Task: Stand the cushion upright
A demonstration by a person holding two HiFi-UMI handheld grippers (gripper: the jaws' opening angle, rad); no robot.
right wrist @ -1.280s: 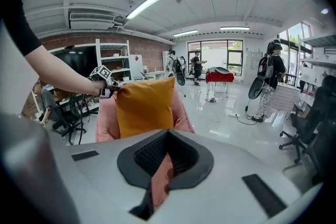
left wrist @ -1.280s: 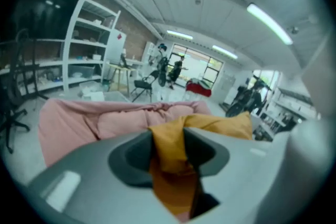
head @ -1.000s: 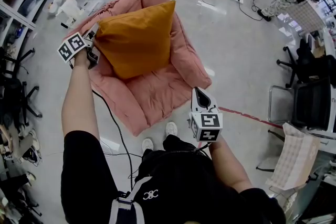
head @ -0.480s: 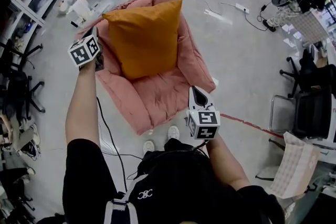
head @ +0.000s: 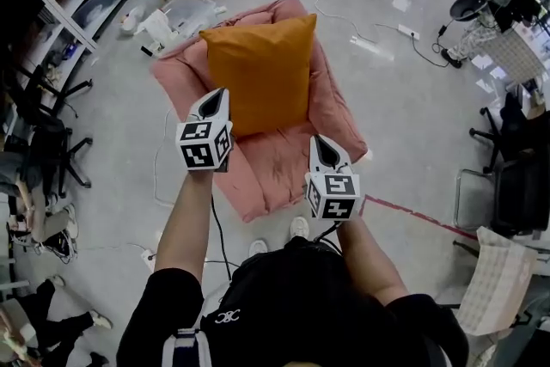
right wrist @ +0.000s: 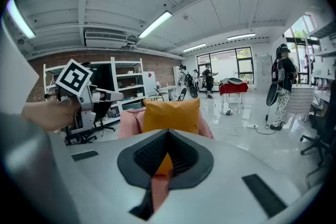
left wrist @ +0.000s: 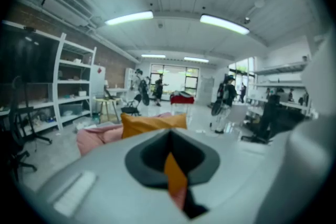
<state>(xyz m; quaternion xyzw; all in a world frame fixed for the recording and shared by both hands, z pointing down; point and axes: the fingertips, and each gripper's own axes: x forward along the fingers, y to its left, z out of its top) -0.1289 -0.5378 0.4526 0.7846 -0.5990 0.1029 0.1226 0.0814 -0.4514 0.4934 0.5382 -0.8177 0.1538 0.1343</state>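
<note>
Two hand-held grippers, neither touching the cushion

Progress: the task looks done, or very nearly so
- orange cushion (head: pixel 258 69) stands on its lower edge on the seat of a pink floor chair (head: pixel 331 112)
- its back face leans against the chair's padded backrest, with the top edge uppermost
- nothing but the chair props it up
- it tips slightly backward rather than standing dead vertical

Left hand-held gripper (head: pixel 217 94): jaws together with nothing between them. It is held up at the near side of the chair, in front of the cushion's lower left corner in the head view, but clear of it

Right hand-held gripper (head: pixel 320 142): jaws also together and empty. It is over the chair's front edge, well short of the cushion

Left to do, as I judge it: little. At most a check that the cushion does not slump or slide down the backrest once left alone. A small nudge would square it up if a truer vertical is wanted

Cushion, appearance:
- roughly square, plain orange cloth, no pattern or trim that I can make out
- plump and evenly filled, with the face gently bulged and faint creases
- top corners pointed, and the top edge reads level in both gripper views
- sits about central on the chair, with pink padding showing on either side and in front
- likely soft and light, and would dent under a pinch

The chair rests on a pale glossy floor (head: pixel 404 107)
</note>
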